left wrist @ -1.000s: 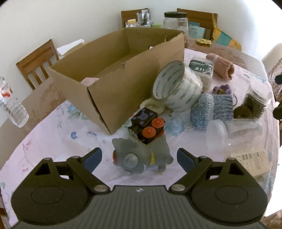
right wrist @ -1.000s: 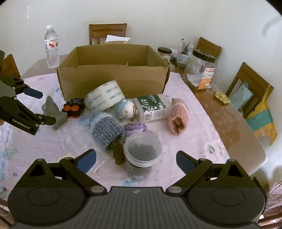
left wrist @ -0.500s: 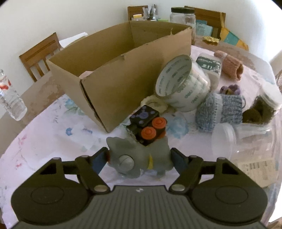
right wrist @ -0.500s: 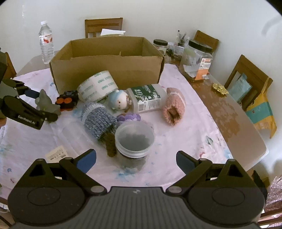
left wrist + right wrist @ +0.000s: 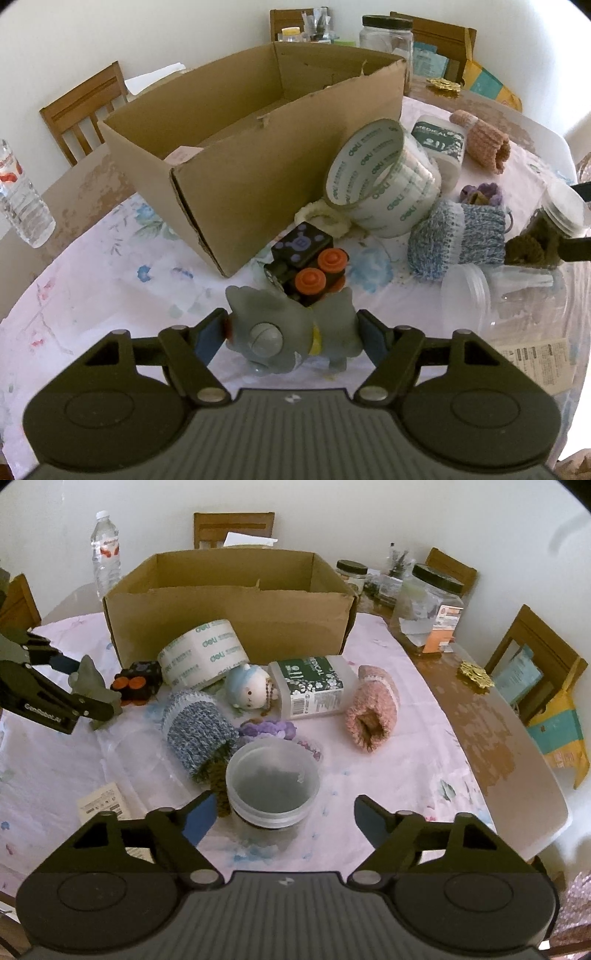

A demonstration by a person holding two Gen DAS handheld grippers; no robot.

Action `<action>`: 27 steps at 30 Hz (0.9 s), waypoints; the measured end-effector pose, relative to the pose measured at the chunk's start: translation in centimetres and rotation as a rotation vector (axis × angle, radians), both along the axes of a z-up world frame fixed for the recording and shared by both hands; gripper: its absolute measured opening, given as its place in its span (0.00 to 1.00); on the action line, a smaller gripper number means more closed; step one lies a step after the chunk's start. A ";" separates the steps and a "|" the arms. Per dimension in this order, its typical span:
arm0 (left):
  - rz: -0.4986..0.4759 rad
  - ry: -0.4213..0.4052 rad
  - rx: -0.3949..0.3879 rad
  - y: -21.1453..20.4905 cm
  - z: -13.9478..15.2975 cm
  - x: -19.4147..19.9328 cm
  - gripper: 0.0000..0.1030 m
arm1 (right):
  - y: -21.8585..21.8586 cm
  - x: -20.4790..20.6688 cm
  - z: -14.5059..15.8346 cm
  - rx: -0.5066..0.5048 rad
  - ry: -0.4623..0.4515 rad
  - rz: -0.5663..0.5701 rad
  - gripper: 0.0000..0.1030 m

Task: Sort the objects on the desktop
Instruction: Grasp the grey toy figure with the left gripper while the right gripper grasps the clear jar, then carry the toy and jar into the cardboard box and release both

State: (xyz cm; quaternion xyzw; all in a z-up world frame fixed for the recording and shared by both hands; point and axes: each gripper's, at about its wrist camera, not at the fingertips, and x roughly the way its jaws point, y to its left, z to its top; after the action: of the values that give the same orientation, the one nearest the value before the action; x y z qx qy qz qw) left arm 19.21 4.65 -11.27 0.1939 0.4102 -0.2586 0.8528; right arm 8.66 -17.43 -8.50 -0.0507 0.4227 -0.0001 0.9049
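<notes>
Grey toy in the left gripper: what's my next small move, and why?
Probably lift it straight up a little before swinging toward the cardboard box. The left gripper has its pads against both sides of the grey toy, and the black cube with orange buttons sits close behind it, so sliding forward could knock that.

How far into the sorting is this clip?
Early. No sorted item shows in the visible part of the box. In hand: the left gripper is shut on the grey toy; the right gripper is open around the clear jar. Left on the table: tape roll, socks, fidget cube, medical box, plush.
</notes>
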 end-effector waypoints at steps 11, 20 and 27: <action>-0.012 0.011 -0.002 0.2 1.4 -0.3 0.72 | 0.1 1.3 0.0 -0.002 0.027 0.092 0.58; -0.033 0.010 -0.006 0.3 3.5 -1.1 0.72 | -0.3 1.6 1.2 -0.033 0.025 0.138 0.58; -0.036 -0.004 -0.023 0.1 5.4 -1.8 0.72 | -0.6 1.8 2.9 -0.074 0.017 0.196 0.58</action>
State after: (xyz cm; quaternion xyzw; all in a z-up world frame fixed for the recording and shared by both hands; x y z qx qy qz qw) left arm 17.37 4.76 -5.82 0.1920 0.4019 -0.2784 0.8510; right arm 10.48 -18.08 -5.61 -0.1252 0.4232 0.0732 0.8944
